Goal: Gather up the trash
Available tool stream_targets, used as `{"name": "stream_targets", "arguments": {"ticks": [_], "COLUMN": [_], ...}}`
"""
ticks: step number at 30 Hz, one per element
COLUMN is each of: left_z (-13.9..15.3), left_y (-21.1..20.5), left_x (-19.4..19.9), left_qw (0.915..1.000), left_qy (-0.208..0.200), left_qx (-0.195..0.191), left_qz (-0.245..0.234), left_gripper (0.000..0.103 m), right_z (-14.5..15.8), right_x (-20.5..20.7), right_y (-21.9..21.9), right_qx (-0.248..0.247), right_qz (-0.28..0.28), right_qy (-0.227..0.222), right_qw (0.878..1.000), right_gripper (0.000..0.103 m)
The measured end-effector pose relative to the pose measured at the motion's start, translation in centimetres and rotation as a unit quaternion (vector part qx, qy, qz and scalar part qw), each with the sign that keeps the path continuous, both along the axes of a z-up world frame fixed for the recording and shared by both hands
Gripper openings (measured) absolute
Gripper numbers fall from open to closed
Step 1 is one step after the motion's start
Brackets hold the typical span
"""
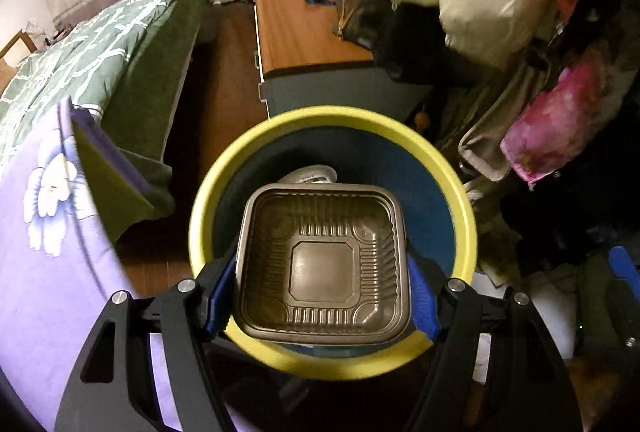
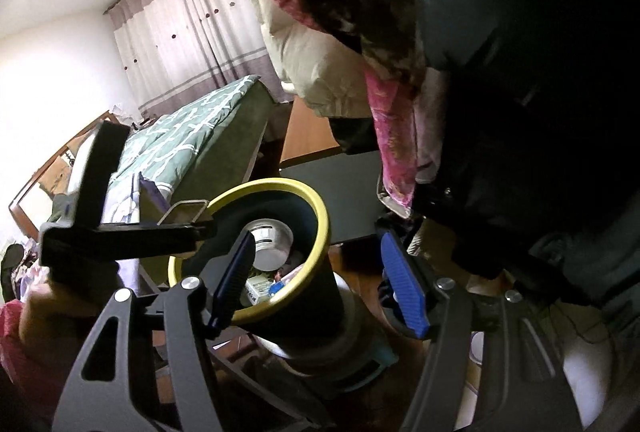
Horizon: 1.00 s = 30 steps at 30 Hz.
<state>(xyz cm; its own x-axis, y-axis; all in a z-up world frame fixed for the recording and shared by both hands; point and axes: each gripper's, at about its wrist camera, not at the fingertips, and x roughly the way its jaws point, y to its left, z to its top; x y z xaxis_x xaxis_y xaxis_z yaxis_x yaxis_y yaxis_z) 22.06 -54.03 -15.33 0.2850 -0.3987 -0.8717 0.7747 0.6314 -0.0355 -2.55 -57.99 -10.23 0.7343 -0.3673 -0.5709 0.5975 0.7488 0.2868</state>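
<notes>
A square brown plastic food tray (image 1: 324, 264) sits between the blue pads (image 1: 219, 296) of my left gripper (image 1: 322, 296), which is shut on its two sides. It hangs over the mouth of a dark round trash bin with a yellow rim (image 1: 332, 116). A silver metal tin (image 1: 310, 174) shows behind the tray, inside the bin. In the right wrist view the bin (image 2: 320, 216) holds that tin (image 2: 268, 244) and small packets (image 2: 260, 288). My left gripper (image 2: 196, 222) reaches over its left rim with the tray (image 2: 184, 212) edge-on. My right gripper (image 2: 318, 278) is open and empty near the bin.
A bed with a green quilt (image 1: 92, 48) and a purple floral sheet (image 1: 44, 232) lies left of the bin. Behind the bin stands a wooden desk (image 1: 296, 28). Hanging coats and pink clothes (image 1: 560, 112) crowd the right side. A white object (image 2: 352, 316) sits under the bin.
</notes>
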Motion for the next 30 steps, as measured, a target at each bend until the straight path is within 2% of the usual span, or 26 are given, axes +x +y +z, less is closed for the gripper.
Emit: {"name": "stream_targets", "arguments": {"ticks": [2, 3, 5, 8, 13, 16, 20, 23, 27, 30], "left_z": [-0.7, -1.0, -1.1, -0.6, 2.4, 5.1, 8.4, 10.3, 12.4, 13.5], "left_y": [-0.6, -0.9, -0.8, 0.0, 3.9, 7.6, 14.4, 19.7, 28.3, 34.3], "left_x": [0.1, 0.2, 0.4, 0.4, -0.3, -1.8, -4.1, -5.8, -9.3, -12.1], "left_qw": [1.0, 0.9999, 0.9999, 0.9999, 0.9987, 0.9957, 0.986, 0.9768, 0.9601, 0.9427], "left_qy": [0.0, 0.001, -0.002, -0.002, -0.014, -0.052, -0.114, -0.144, -0.185, -0.218], "left_qx": [0.007, 0.01, 0.008, -0.002, -0.04, -0.063, -0.085, -0.101, -0.113, -0.11], "left_qz": [0.002, 0.003, 0.008, 0.011, 0.028, 0.045, 0.087, 0.123, 0.177, 0.227], "left_gripper": [0.073, 0.081, 0.087, 0.09, 0.094, 0.098, 0.098, 0.098, 0.098, 0.098], "right_z": [0.0, 0.0, 0.2, 0.2, 0.6, 1.2, 2.0, 2.8, 4.0, 5.3], "right_x": [0.1, 0.1, 0.1, 0.3, 0.8, 1.2, 1.7, 1.9, 2.3, 2.3], "right_y": [0.0, 0.0, 0.3, 0.4, 1.8, 3.2, 5.4, 7.3, 10.3, 13.0], "right_qx": [0.002, 0.003, 0.003, 0.002, -0.002, -0.009, -0.018, -0.028, -0.041, -0.055], "right_qz": [-0.001, 0.0, 0.003, 0.006, 0.023, 0.042, 0.069, 0.093, 0.133, 0.168], "right_qy": [0.001, 0.001, 0.001, 0.002, 0.004, 0.006, 0.006, 0.004, 0.001, -0.002], "right_qw": [1.0, 1.0, 1.0, 1.0, 1.0, 0.999, 0.997, 0.995, 0.99, 0.984], "right_gripper": [0.063, 0.063, 0.063, 0.063, 0.066, 0.068, 0.071, 0.077, 0.088, 0.096]}}
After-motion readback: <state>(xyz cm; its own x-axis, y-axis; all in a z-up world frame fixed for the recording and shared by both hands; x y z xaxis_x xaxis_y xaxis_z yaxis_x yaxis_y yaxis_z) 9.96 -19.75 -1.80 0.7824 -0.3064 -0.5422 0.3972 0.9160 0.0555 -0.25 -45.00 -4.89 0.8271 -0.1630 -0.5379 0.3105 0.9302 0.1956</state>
